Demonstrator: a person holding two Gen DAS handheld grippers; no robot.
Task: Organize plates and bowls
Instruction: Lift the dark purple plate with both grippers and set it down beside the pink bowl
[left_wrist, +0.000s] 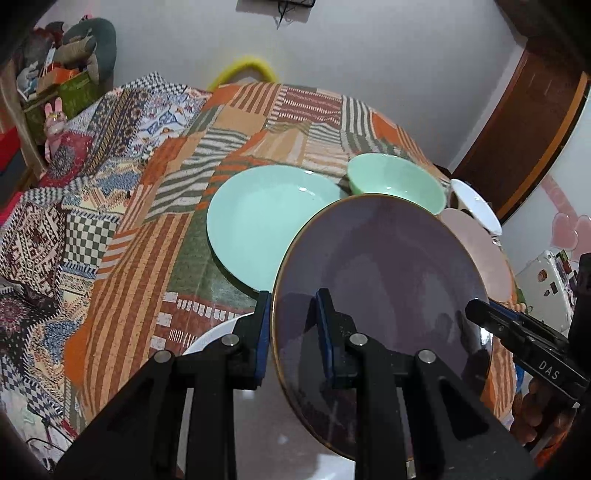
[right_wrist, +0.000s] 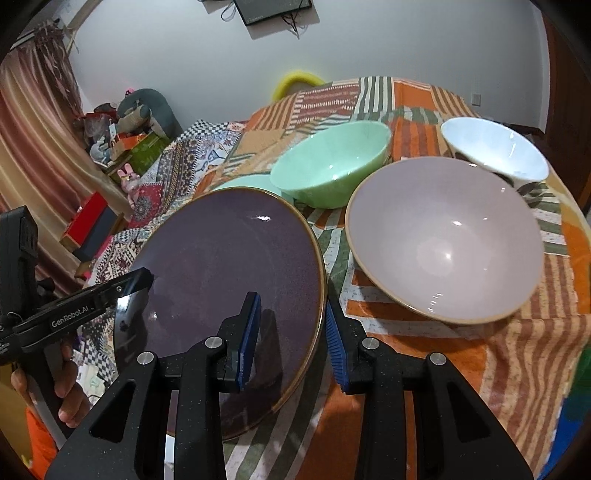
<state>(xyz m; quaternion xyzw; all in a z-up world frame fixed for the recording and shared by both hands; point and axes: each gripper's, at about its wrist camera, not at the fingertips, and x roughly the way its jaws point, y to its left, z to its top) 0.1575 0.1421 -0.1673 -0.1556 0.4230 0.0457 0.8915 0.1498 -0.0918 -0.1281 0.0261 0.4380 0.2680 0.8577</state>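
**Dark plate held in the air by two claws, close above other dishes**

While both claws are pinching opposite edges of one dark purple glazed plate with a thin gold rim (right_wrist: 229, 280), the plate is hanging tilted above the table covered in an orange, green and white patchwork cloth (right_wrist: 517, 350). The left claw (left_wrist: 291, 332) is gripping the rim on one side and the right claw (right_wrist: 291, 339) the rim on the other, each narrowed onto the plate edge.

Under and beyond the plate are sitting a mint green flat plate (left_wrist: 258, 221), a mint green bowl (right_wrist: 332, 162), a large pale lilac bowl (right_wrist: 447, 240) and a white bowl (right_wrist: 495, 147).

The glaze is looking slick, so the rim is likely to slip if either hand is pulling away from the other. A dropped or low-swinging plate is risking a knock against the lilac bowl just beside it.
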